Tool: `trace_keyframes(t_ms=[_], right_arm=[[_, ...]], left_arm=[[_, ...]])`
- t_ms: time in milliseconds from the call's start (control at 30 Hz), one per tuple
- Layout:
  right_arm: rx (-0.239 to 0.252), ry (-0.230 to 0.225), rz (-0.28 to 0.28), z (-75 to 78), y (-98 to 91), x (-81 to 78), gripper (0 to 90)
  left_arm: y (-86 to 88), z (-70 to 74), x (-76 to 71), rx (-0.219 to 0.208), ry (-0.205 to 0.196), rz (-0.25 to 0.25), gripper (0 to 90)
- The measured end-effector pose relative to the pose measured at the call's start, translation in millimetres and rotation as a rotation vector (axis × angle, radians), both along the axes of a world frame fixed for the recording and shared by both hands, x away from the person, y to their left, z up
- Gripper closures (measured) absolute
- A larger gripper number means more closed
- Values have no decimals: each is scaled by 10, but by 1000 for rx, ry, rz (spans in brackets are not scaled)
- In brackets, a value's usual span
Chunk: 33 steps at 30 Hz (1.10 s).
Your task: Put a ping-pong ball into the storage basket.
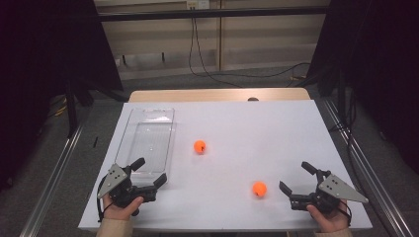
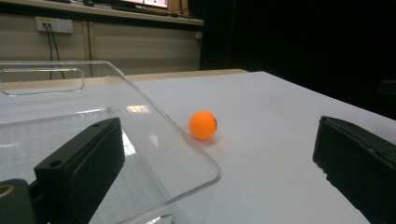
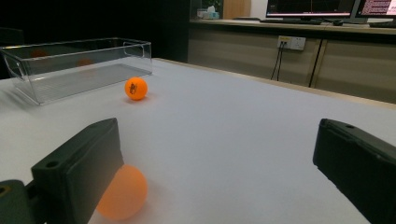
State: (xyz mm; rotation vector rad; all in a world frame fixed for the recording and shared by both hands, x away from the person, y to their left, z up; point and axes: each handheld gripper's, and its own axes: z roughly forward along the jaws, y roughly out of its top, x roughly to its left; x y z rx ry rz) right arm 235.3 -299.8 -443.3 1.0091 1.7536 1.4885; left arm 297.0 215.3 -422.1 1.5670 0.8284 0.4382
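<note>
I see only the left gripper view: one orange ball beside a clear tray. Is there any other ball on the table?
Observer: Yes. A second orange ball lies near the right gripper, on the white table.
Operator: Is the right gripper holding it?
Observer: No. The right gripper is open, and that ball lies just outside one of its jaws.
Operator: Is something inside the clear tray?
Observer: The high view shows the clear tray with no ball in it; the first orange ball lies on the table to its right.
</note>
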Motion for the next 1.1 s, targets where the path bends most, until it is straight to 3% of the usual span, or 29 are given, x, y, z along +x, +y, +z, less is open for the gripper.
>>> trace_keyframes(t_ms=[267, 1100], right_arm=[[-1, -8, 3, 7, -11, 0, 11], [4, -10, 5, 15, -19, -5, 14]], left_arm=[[-116, 29, 29, -12, 16, -31, 20], [-451, 50, 91, 25, 12, -114, 20]])
